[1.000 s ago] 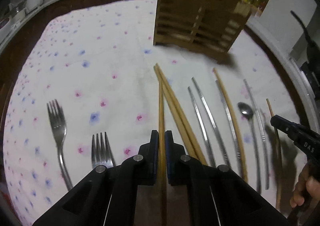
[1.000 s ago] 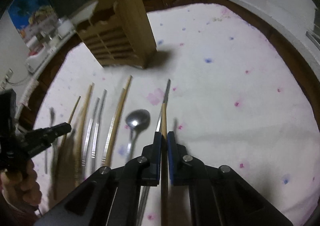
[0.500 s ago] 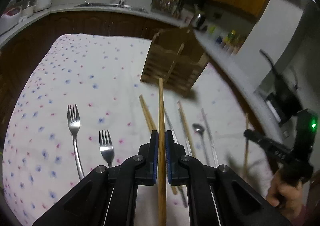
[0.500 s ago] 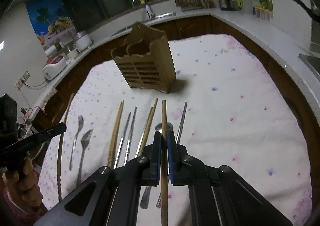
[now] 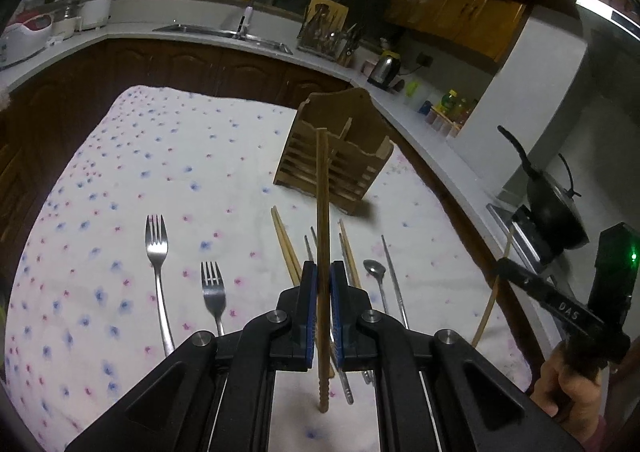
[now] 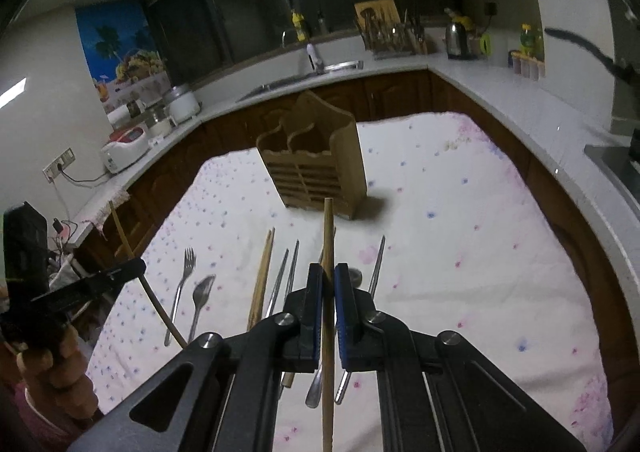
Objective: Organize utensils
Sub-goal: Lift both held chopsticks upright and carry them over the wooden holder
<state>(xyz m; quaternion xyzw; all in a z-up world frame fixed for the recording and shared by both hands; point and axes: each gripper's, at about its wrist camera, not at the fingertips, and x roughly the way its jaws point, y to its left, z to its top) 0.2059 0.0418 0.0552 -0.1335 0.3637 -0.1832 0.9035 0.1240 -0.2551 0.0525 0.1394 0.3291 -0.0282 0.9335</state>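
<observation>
My left gripper point(image 5: 324, 270) is shut on a wooden chopstick point(image 5: 322, 212) and holds it above the table, pointing at the wooden utensil holder point(image 5: 334, 160). My right gripper point(image 6: 328, 272) is shut on another wooden chopstick point(image 6: 328, 252), also raised, facing the holder point(image 6: 316, 168). On the flowered cloth lie two forks point(image 5: 158, 268), a wooden chopstick pair point(image 5: 286, 248), several metal chopsticks point(image 5: 394, 284) and a spoon point(image 5: 376, 272). Each gripper shows at the edge of the other's view, the right one point(image 5: 508, 266) and the left one point(image 6: 132, 266).
The table cloth point(image 5: 180, 172) ends at a dark wooden edge with kitchen counters around it. A sink point(image 5: 224, 32), a kettle point(image 5: 384, 70) and a black wok point(image 5: 556, 212) stand on the counters. A rice cooker point(image 6: 180, 104) stands at the left.
Both grippers have risen from the table, each lifting its chopstick off the cloth. The views now tilt up toward the holder and the kitchen.
</observation>
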